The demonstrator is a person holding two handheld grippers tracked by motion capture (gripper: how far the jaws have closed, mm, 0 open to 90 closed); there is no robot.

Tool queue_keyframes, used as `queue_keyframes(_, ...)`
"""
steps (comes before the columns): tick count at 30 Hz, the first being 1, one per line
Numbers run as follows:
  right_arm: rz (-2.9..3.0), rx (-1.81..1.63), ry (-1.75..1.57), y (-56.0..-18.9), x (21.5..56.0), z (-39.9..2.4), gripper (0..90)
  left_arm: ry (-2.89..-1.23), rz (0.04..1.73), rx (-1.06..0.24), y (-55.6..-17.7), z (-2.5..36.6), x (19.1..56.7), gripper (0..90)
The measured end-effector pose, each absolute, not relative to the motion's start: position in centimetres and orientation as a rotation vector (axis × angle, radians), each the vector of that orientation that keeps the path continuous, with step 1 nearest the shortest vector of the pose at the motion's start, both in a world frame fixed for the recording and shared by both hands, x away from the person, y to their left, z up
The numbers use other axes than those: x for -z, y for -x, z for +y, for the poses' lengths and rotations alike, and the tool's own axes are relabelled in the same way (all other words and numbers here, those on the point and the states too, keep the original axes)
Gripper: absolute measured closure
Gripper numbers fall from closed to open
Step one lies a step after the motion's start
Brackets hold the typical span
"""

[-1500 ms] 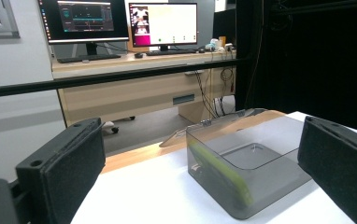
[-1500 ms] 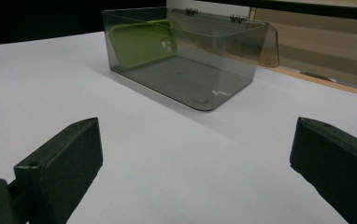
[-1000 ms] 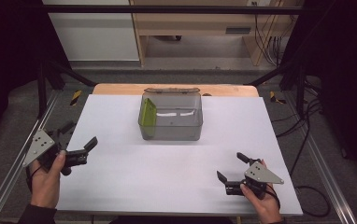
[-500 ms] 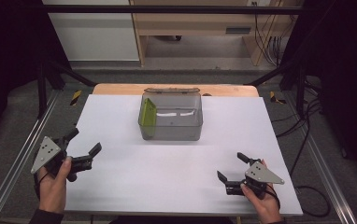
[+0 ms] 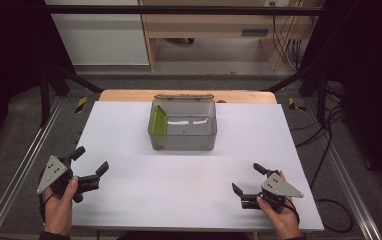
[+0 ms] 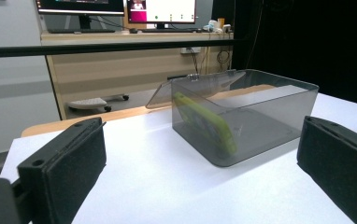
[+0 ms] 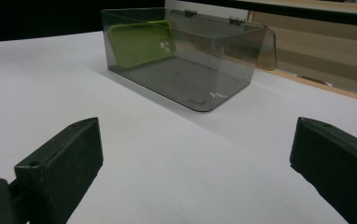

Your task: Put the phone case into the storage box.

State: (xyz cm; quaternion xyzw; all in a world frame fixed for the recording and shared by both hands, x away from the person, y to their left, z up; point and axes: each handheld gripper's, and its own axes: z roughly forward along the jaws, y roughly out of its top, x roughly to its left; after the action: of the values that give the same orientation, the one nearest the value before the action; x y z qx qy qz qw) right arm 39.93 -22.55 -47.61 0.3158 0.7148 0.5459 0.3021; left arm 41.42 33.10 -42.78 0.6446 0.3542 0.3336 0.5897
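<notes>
Partly, the tinted box (image 5: 183,125) wall veils the green phone case (image 5: 157,120).

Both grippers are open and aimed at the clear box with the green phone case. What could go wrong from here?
1. The green phone case leans on edge against the left wall of the smoky transparent plastic box; a nudge could tip it flat.
2. The box looks light and stands loose on the white table; a one-sided push may slide it.
3. Its hinged lid hangs open behind, so jaws reaching in could snag it.
</notes>
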Motion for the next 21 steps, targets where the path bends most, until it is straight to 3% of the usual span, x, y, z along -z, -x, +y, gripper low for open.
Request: queue_keyframes(21, 1.880, -1.469, -0.823, -39.8, 47.4, -22.6, 2.7, -1.537, 0.799, -0.771, -40.8, 33.2, 43.9, 0.7)
